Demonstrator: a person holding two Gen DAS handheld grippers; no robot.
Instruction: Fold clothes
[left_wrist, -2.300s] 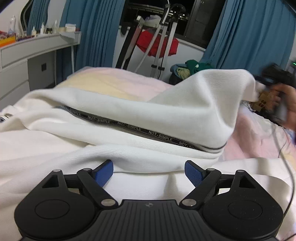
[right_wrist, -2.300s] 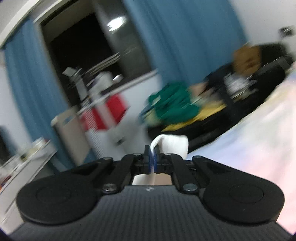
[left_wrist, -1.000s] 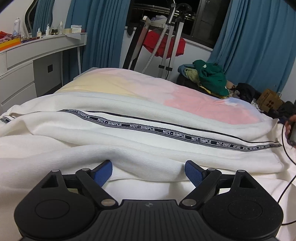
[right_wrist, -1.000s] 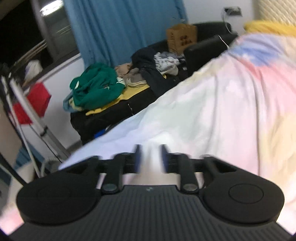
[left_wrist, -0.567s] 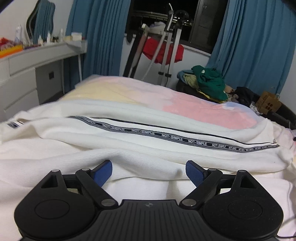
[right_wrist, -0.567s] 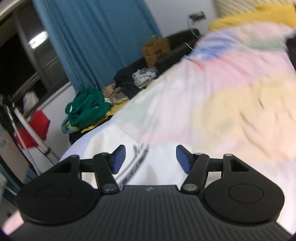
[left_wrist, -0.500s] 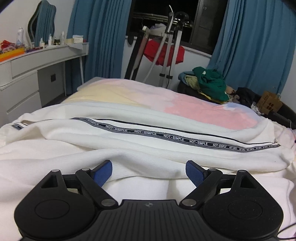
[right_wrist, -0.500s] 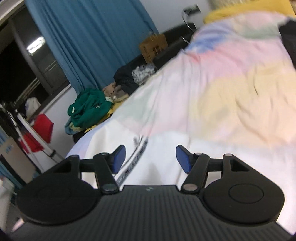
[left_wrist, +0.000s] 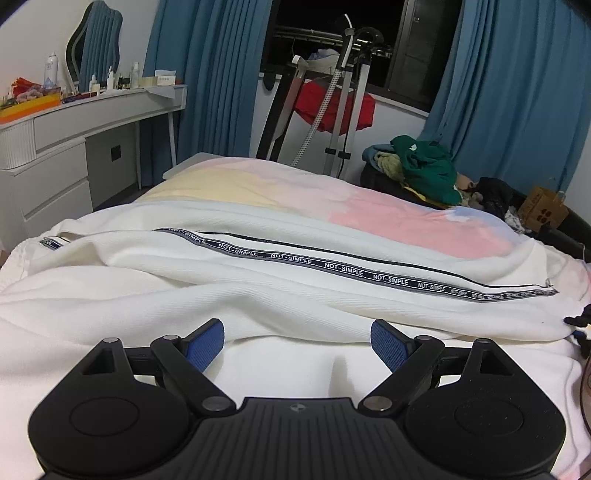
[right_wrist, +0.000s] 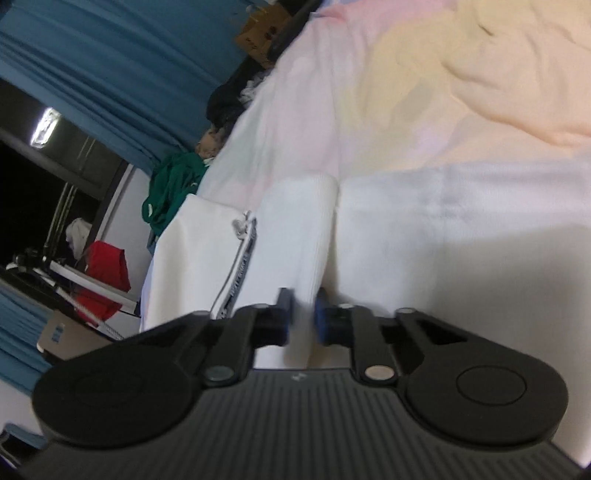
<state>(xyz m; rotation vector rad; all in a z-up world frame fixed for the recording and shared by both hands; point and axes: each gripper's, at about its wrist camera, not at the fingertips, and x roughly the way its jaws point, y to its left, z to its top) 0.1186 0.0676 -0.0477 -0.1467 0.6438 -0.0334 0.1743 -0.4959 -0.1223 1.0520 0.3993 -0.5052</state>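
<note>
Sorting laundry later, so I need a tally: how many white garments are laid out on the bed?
1: a white garment with a NOT-SIMPLE tape stripe, spread across the near side of the bed. Its folds may hide another white piece.

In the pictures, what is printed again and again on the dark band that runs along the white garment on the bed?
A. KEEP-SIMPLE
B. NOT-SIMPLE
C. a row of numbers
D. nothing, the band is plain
B: in the left wrist view the dark band along the white garment repeats the words NOT-SIMPLE in white letters.
</note>
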